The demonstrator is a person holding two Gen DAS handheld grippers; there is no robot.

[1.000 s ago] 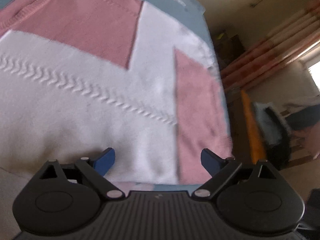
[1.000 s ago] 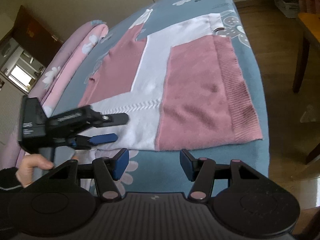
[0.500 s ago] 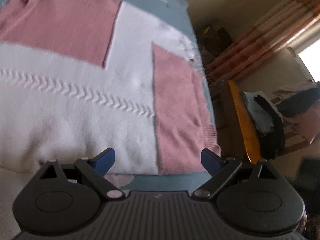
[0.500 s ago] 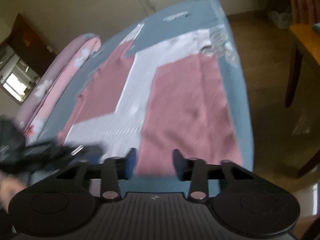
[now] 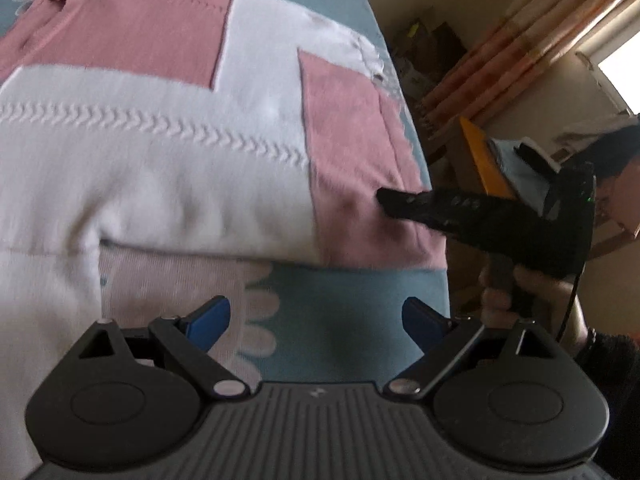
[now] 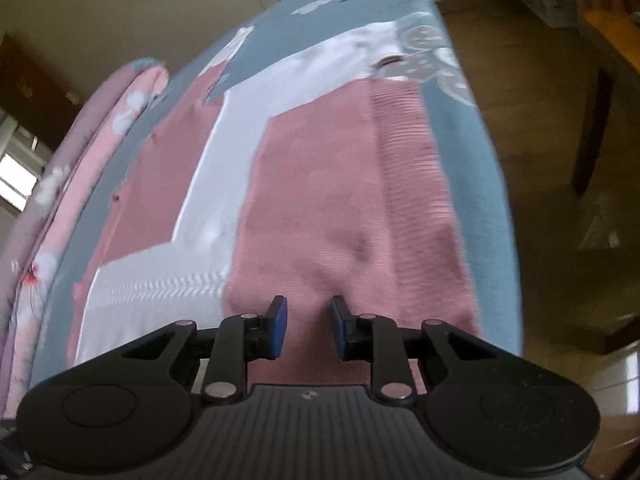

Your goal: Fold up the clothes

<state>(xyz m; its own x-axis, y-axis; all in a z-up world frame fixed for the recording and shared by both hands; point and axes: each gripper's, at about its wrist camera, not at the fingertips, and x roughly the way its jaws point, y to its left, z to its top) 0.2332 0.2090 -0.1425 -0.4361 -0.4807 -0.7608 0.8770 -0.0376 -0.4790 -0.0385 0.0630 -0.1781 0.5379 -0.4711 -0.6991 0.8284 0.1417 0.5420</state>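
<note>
A pink and white knit sweater [image 5: 200, 168] lies flat on the blue flowered bed sheet [image 5: 352, 292]. My left gripper [image 5: 316, 320] hovers open over the sheet just short of the sweater's near edge, with nothing between its fingers. My right gripper [image 6: 308, 326] is down on the pink panel [image 6: 340, 208] near the ribbed hem. Its jaws are closing, pink fabric lies between the blue pads, and a gap still shows. In the left wrist view the right gripper [image 5: 386, 200] has its tip on the pink corner, which puckers there, and a hand [image 5: 504, 292] holds its grip.
The bed edge drops off on the right to a wooden floor [image 6: 560, 128]. A dark table leg [image 6: 592, 128] and an orange-topped table [image 5: 480, 160] with piled clothes stand close by. A pink floral bolster [image 6: 80, 168] runs along the bed's far left side.
My right gripper came down onto the pink panel and its jaws narrowed. My left gripper drew back off the sweater toward the near sheet, and the right gripper entered its view.
</note>
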